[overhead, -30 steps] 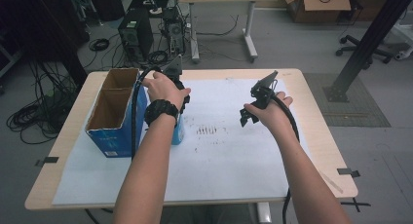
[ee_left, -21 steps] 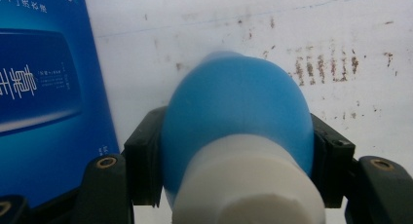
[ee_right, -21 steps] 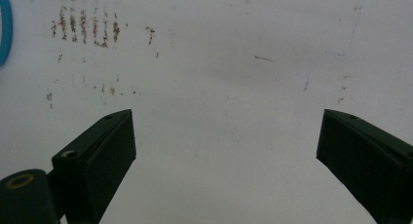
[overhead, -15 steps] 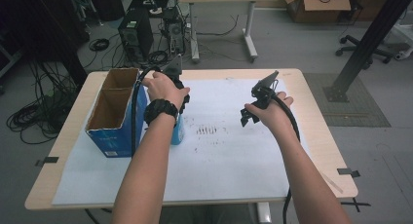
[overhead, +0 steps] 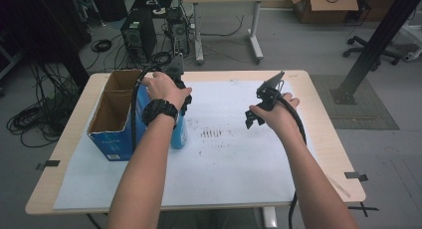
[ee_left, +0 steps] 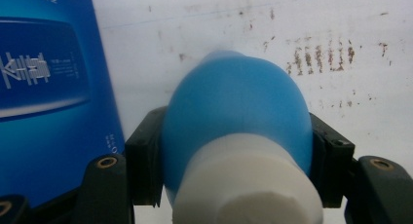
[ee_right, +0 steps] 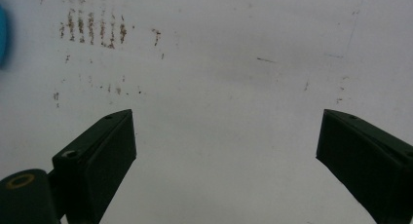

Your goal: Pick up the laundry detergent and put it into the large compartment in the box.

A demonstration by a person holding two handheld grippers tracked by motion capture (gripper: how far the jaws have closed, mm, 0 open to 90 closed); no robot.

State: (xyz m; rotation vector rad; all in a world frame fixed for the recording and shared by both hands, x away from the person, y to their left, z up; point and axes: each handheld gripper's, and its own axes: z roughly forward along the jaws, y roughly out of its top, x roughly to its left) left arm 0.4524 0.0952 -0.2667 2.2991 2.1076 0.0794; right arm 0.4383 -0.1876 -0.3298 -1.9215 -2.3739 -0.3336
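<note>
A blue bottle (overhead: 179,135) with a white cap (ee_left: 248,190) stands on the white paper (overhead: 224,164), close beside a blue cardboard box (overhead: 115,139). My left gripper (ee_left: 238,160) comes down over the bottle from above and is shut on its blue shoulder, one black pad (ee_left: 144,158) pressing on each side. The hand covers most of that gripper in the high view. My right gripper (overhead: 251,120) hovers over the paper to the right with its jaws wide open and nothing between them (ee_right: 226,131). The bottle's edge (ee_right: 2,34) peeks in at the far left of the right gripper view.
The box (ee_left: 44,87) is open at the top and stands at the table's left. Rows of brown marks (overhead: 214,134) stain the paper between the two hands. The wooden table (overhead: 326,139) ends just past the paper. Computer towers (overhead: 134,35) and cables lie on the floor beyond.
</note>
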